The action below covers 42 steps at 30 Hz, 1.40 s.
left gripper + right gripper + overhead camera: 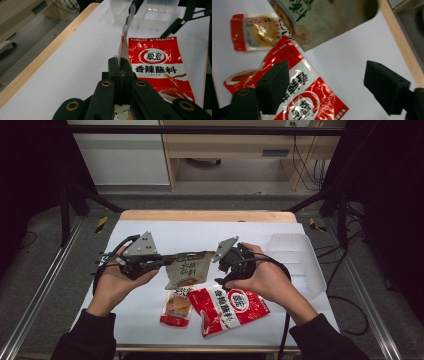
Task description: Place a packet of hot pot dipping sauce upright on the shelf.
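Note:
A beige foil pouch (187,270) with green lettering hangs above the white table cover, held by its left edge. My left gripper (162,261) is shut on that edge; in the left gripper view the pouch (124,42) shows edge-on, rising from the closed jaws (120,64). My right gripper (223,267) hovers just off the pouch's right side, open. In the right gripper view its pads (274,86) stand wide apart around nothing, and the pouch (324,20) hangs beyond them. Below lie a large red seasoning pouch (227,307) and a small red-and-silver pouch (176,307).
A clear plastic tray (300,257) stands at the right of the table cover (200,232); the left gripper view has it (150,12) far ahead. The table's wooden edge (207,216) runs along the far side. Both red pouches (304,100) (254,31) lie flat near the front.

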Each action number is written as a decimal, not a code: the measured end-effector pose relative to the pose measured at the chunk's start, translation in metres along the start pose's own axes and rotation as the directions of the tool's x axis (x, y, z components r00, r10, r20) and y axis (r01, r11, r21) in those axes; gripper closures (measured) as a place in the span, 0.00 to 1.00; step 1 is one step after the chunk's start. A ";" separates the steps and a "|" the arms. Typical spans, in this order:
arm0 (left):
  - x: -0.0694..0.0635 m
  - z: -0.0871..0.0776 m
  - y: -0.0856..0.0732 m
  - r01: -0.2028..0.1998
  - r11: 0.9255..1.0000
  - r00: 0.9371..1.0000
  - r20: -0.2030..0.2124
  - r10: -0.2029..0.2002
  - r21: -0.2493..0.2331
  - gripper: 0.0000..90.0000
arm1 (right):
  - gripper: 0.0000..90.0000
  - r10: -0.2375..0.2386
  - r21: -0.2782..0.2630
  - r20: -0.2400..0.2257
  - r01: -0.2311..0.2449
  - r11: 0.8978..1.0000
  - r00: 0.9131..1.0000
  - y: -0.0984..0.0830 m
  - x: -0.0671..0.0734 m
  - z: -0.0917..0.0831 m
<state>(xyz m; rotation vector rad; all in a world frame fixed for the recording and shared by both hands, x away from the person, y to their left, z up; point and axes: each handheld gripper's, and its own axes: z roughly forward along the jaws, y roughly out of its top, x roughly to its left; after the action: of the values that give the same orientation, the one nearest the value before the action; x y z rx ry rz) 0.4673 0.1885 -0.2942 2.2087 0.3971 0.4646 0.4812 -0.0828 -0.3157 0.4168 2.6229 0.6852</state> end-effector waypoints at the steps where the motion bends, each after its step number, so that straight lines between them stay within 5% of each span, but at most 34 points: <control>1: 0.000 0.002 0.000 0.000 1.000 1.000 0.001 0.000 0.001 1.00 | 0.26 0.000 0.005 0.005 0.000 1.000 1.000 0.001 -0.001 0.000; 7: -0.005 0.011 0.002 -0.008 1.000 1.000 0.026 0.008 0.006 1.00 | 0.42 -0.026 -0.005 -0.024 0.026 1.000 0.999 0.008 -0.011 -0.002; 26: -0.016 0.024 0.004 -0.027 1.000 0.997 0.075 0.027 -0.002 1.00 | 0.75 -0.117 0.049 -0.091 0.122 0.991 0.989 0.026 -0.002 0.007; 42: -0.015 0.026 0.001 0.000 1.000 0.996 0.085 0.002 -0.027 1.00 | 0.99 -0.121 0.057 -0.104 0.127 0.990 0.987 0.028 -0.002 0.006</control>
<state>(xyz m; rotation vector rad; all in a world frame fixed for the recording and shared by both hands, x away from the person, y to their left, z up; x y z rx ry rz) 0.4657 0.1642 -0.3121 2.1941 0.3425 0.3735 0.4905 -0.0572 -0.3057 0.2400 2.7439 0.5983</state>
